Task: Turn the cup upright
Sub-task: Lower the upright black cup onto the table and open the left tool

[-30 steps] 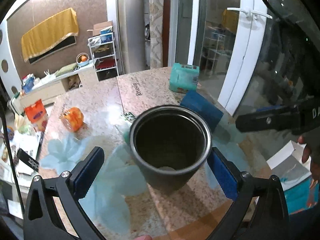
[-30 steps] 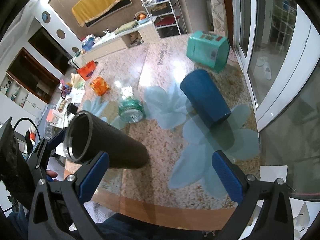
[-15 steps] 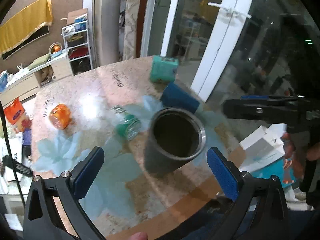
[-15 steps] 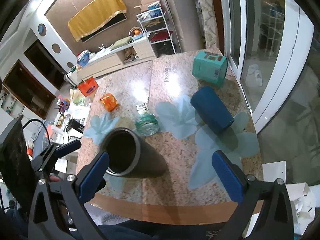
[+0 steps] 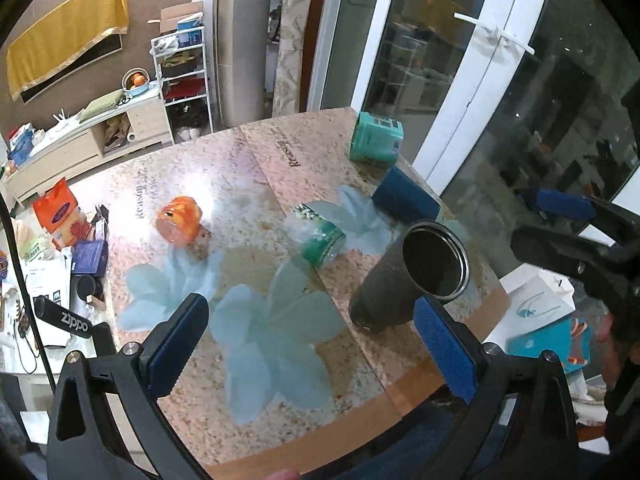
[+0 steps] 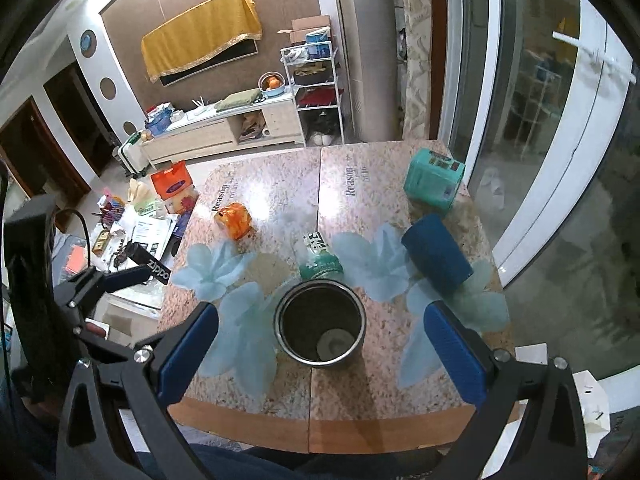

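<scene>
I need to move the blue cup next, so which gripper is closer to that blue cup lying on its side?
Right, probably. The right gripper hangs over the near table edge, with the blue cup ahead to its right. The left gripper sits further left, beyond the dark tumbler.

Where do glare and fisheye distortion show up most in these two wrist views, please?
Left wrist view: a bright glare patch washes out the table near the orange object, and the door frame bows strongly. Right wrist view: milder glare on the table, the cup sharp at centre, straight edges curving toward the rim.
</scene>
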Demonstrator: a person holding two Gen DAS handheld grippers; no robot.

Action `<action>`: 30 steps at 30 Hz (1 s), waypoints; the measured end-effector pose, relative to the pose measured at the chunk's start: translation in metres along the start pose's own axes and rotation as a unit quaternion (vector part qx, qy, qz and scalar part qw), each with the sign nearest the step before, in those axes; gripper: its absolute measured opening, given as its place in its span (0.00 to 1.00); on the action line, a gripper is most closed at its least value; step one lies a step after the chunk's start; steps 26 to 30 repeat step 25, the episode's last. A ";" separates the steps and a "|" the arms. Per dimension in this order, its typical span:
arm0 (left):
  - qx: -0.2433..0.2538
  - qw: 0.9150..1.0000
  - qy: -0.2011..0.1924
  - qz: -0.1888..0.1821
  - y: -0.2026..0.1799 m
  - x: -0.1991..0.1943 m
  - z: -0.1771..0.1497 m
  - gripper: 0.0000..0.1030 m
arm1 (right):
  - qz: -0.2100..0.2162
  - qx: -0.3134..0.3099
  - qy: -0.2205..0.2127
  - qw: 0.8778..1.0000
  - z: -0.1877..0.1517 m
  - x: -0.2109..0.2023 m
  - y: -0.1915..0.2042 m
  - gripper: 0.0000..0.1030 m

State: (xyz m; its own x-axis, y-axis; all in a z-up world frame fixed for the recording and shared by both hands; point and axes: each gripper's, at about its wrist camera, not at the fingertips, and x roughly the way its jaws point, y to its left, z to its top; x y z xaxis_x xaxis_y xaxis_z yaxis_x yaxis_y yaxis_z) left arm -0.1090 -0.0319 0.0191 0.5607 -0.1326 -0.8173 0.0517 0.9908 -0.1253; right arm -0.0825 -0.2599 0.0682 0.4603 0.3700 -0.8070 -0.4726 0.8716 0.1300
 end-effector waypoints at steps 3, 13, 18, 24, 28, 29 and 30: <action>0.006 1.000 -0.001 0.006 0.000 -0.005 0.002 1.00 | -0.014 -0.002 -0.007 1.000 -0.002 -0.005 0.003 1.00; 0.012 1.000 0.000 -0.002 -0.002 -0.009 0.010 1.00 | -0.034 0.002 -0.014 0.999 -0.008 -0.005 -0.002 1.00; 0.008 1.000 0.002 -0.007 -0.002 -0.007 0.010 1.00 | -0.038 0.004 -0.011 0.999 -0.012 -0.007 0.000 1.00; 0.003 1.000 0.006 -0.011 -0.002 -0.001 0.010 1.00 | -0.037 0.005 -0.006 0.999 -0.015 -0.008 0.002 1.00; 0.004 1.000 0.005 -0.013 -0.003 -0.001 0.010 1.00 | -0.037 0.004 -0.007 0.999 -0.016 -0.009 0.002 1.00; 0.004 1.000 0.005 -0.013 -0.003 -0.001 0.010 1.00 | -0.037 0.004 -0.007 0.999 -0.016 -0.009 0.002 1.00; 0.004 1.000 0.005 -0.013 -0.003 -0.001 0.010 1.00 | -0.037 0.004 -0.007 0.999 -0.016 -0.009 0.002 1.00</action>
